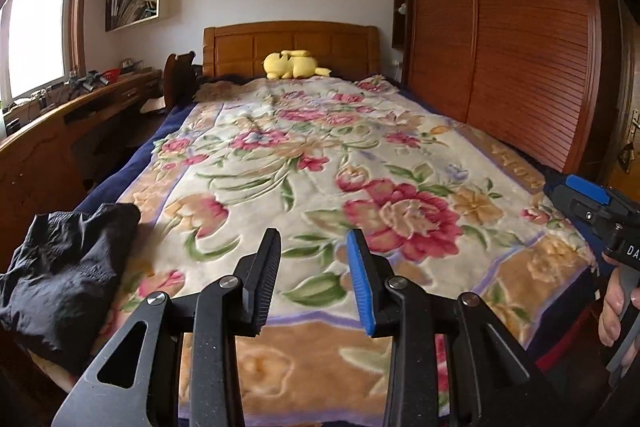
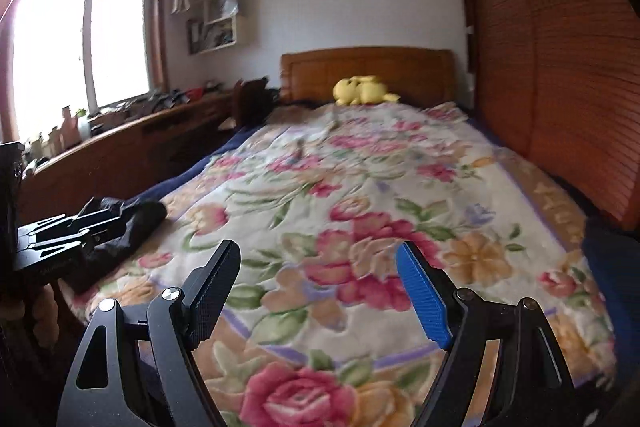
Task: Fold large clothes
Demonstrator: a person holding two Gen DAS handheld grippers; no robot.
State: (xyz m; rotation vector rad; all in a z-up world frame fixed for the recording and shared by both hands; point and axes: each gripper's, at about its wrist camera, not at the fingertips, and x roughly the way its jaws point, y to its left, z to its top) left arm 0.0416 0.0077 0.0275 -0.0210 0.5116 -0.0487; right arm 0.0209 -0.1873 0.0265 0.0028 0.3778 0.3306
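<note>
A crumpled black garment [image 1: 68, 275] lies in a heap on the near left corner of the bed, on the floral blanket [image 1: 304, 163]. My left gripper [image 1: 314, 241] hovers over the blanket's near edge, to the right of the garment, its jaws apart with nothing between them. In the right wrist view the garment [image 2: 128, 227] sits at the left, with the left gripper [image 2: 80, 229] in front of it. My right gripper [image 2: 318, 249] stands wide open above the blanket [image 2: 360, 187], holding nothing. It also shows at the right edge of the left wrist view, the right gripper [image 1: 576, 195] held by a hand [image 1: 612, 311].
A yellow plush toy [image 1: 294, 65] rests against the wooden headboard [image 1: 292, 43]. A slatted wooden wardrobe [image 1: 500, 39] runs along the bed's right side. A long cluttered desk [image 1: 80, 107] stands under the window [image 1: 36, 19] on the left.
</note>
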